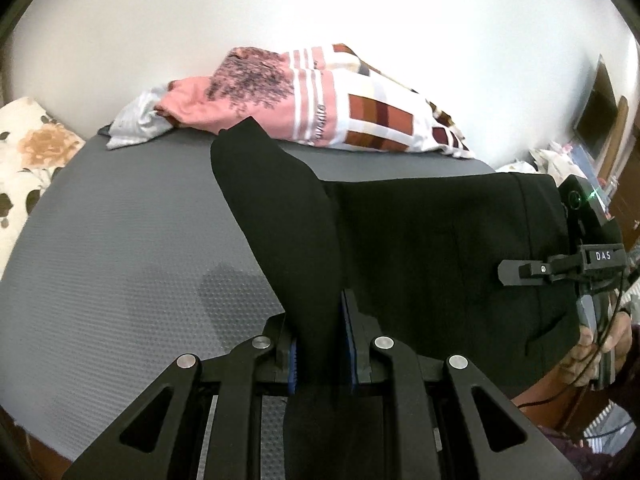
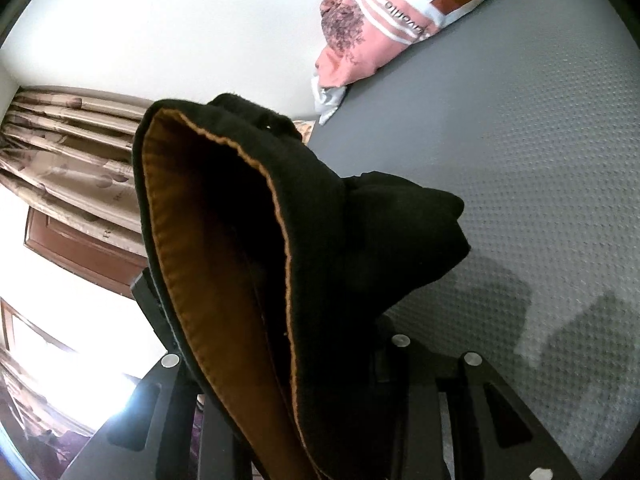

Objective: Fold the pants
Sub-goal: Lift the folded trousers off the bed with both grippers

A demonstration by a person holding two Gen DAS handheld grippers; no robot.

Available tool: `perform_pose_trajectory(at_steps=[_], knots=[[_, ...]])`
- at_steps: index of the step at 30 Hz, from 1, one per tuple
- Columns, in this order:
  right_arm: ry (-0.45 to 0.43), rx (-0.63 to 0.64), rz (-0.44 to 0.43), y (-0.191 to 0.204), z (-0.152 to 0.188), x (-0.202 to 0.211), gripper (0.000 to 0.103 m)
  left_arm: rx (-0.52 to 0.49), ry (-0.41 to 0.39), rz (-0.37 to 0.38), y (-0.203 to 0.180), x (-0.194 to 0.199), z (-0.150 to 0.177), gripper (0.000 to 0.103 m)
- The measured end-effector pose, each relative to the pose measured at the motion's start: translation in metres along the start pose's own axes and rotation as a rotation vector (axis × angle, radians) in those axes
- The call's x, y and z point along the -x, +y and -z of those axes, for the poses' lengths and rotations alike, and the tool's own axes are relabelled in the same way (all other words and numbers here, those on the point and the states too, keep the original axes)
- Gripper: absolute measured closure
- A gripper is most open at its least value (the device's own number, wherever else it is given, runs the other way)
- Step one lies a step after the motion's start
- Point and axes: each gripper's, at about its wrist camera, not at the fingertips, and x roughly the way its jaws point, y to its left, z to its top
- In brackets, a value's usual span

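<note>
The black pants (image 1: 420, 240) hang stretched between my two grippers above the grey textured mat (image 1: 120, 240). My left gripper (image 1: 320, 344) is shut on a bunched edge of the pants, which rises in a fold between its blue pads. My right gripper (image 1: 516, 272) shows at the right of the left wrist view, clamped on the other edge. In the right wrist view the pants (image 2: 360, 240) drape over the right gripper (image 2: 280, 344), with an orange-stitched inner band (image 2: 208, 280) showing. Its fingertips are hidden by cloth.
A pile of pink, striped and checked clothes (image 1: 304, 100) lies at the far edge of the mat. A floral pillow (image 1: 28, 152) sits at the left. A white wall stands behind. Curtains (image 2: 60, 152) and a bright window are at the left in the right wrist view.
</note>
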Motion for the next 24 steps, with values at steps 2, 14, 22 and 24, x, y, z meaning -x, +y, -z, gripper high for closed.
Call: perform_pose_trajectory(at_steps=[2, 14, 22, 24], knots=[[0.006, 0.000, -0.004, 0.003, -0.003, -0.007, 0.073, 0.001, -0.009, -0.014, 0.008, 0.002, -0.003, 0.085], [0.027, 0.014, -0.032, 0.020, -0.032, -0.050, 0.073, 0.038, -0.050, -0.058, 0.048, 0.006, -0.019, 0.085], [0.032, 0.019, -0.051, 0.024, -0.050, -0.069, 0.073, 0.055, -0.072, -0.078, 0.072, 0.002, -0.035, 0.085], [0.030, 0.021, -0.057, 0.026, -0.056, -0.072, 0.073, 0.056, -0.081, -0.086, 0.077, 0.000, -0.041, 0.085]])
